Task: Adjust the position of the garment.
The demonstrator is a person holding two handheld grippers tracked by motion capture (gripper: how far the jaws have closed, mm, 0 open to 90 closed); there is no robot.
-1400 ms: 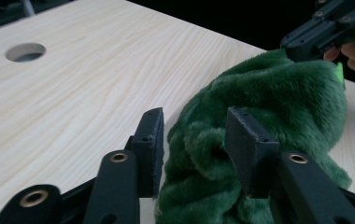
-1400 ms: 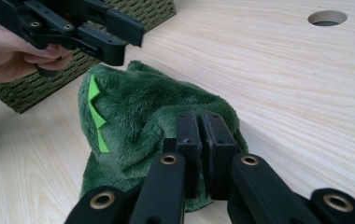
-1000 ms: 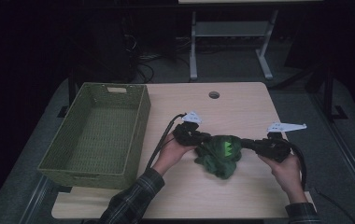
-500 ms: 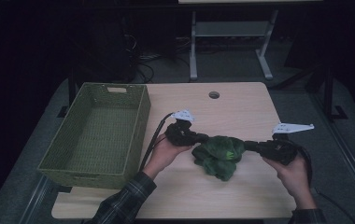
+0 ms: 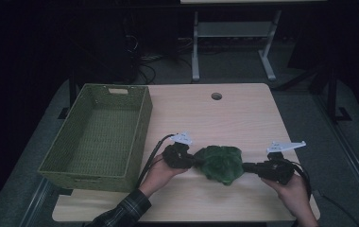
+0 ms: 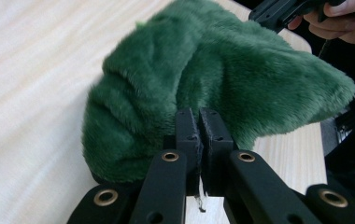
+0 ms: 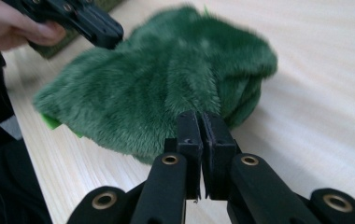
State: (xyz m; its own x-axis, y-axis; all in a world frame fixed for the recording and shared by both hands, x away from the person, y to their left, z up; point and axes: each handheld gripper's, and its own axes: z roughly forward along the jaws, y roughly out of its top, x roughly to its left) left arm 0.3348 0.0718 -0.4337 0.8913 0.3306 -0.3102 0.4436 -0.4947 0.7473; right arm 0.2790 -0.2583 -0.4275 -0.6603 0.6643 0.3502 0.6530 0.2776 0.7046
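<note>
Green plush lay bunched at the lower middle of the high view, a fuzzy cloth (image 5: 221,163) resting on the table (image 5: 243,113) between the two hands. Nearest the camera, the left hand (image 5: 156,175) came in from the bottom edge, and the right hand (image 5: 293,196) from the lower right. Each carried its tool level and pointed inward, which suited a pull on opposite edges. The left gripper (image 5: 192,160) had its jaws clenched on the cloth's left edge; in the left gripper view the pads (image 6: 188,128) met with a pinch of fur between them. The right gripper (image 5: 244,166) was likewise clamped on the cloth's right edge, its pads (image 7: 189,133) closed tight at the fringe of the pile. Held by two sides like that, the cloth (still crumpled in the middle) looked ready to be spread or lifted as one piece, by my judgement. Farther off, at the left of the high view, a woven green basket (image 5: 142,123) stood open just beside the left hand, a likely place for the cloth to go. Beyond it, near the table's far edge, a round hole (image 5: 216,96) showed in the wood.
</note>
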